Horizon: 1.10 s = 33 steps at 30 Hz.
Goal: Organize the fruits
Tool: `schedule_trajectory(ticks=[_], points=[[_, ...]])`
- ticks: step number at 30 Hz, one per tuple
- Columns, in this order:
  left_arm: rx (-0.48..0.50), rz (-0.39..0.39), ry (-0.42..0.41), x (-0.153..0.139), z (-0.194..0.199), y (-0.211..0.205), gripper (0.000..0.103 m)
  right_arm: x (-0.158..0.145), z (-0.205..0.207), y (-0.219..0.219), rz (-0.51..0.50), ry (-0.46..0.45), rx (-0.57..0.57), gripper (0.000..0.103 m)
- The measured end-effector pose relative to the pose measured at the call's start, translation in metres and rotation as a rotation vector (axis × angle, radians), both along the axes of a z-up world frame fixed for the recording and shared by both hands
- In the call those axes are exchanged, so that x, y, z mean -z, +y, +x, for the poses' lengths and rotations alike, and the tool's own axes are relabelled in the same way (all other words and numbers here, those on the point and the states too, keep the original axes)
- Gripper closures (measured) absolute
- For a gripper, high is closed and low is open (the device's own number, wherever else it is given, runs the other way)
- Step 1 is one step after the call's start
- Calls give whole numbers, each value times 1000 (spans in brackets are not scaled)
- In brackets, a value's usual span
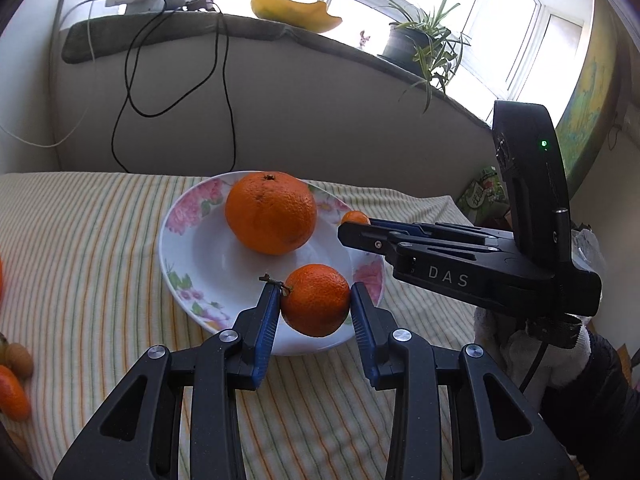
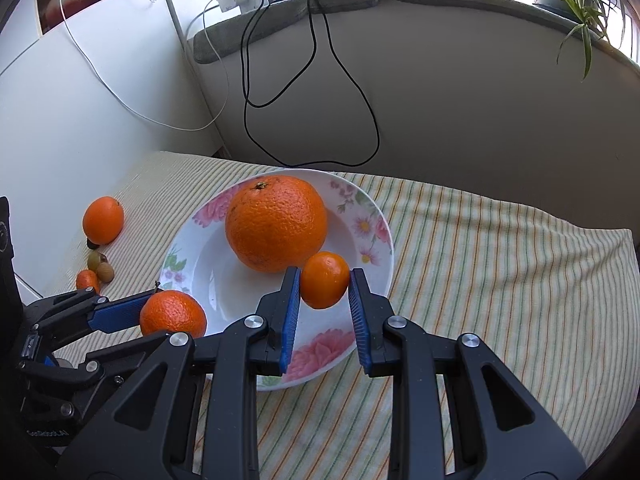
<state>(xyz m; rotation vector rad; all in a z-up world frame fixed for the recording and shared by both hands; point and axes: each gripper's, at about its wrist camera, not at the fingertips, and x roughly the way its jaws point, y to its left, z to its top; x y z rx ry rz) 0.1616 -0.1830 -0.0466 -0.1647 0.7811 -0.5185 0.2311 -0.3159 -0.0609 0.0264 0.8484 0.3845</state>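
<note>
Orange mandarin pinched by left gripper over floral plate's near rim, small tangerine clamped by right gripper, large orange at plate's far side.

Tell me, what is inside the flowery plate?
One big orange sits inside the plate. The left tool holds a mandarin and the right tool a smaller one over it. What lies beneath them is hidden.

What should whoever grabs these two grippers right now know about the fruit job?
Left gripper: shut on a stemmed mandarin at the near rim of the floral plate.
Right gripper: shut on a small mandarin over the plate.
Done: big orange sits in the plate.
Left: release both, then fetch the orange and the small fruits lying on the striped cloth.
</note>
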Motion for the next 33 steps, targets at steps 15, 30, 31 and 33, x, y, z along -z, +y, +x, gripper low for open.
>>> schedule_trajectory(ticks=[15, 30, 31, 33], points=[[33, 14, 3, 7, 10, -19, 68, 3, 11, -1, -6, 4, 4, 77], [42, 30, -16, 4, 5, -18, 38, -11, 3, -8, -1, -57, 38, 26], [41, 29, -16, 4, 5, -17, 38, -13, 2, -8, -2, -61, 40, 25], [37, 27, -16, 3, 3, -17, 38, -15, 1, -8, 0, -65, 41, 25]])
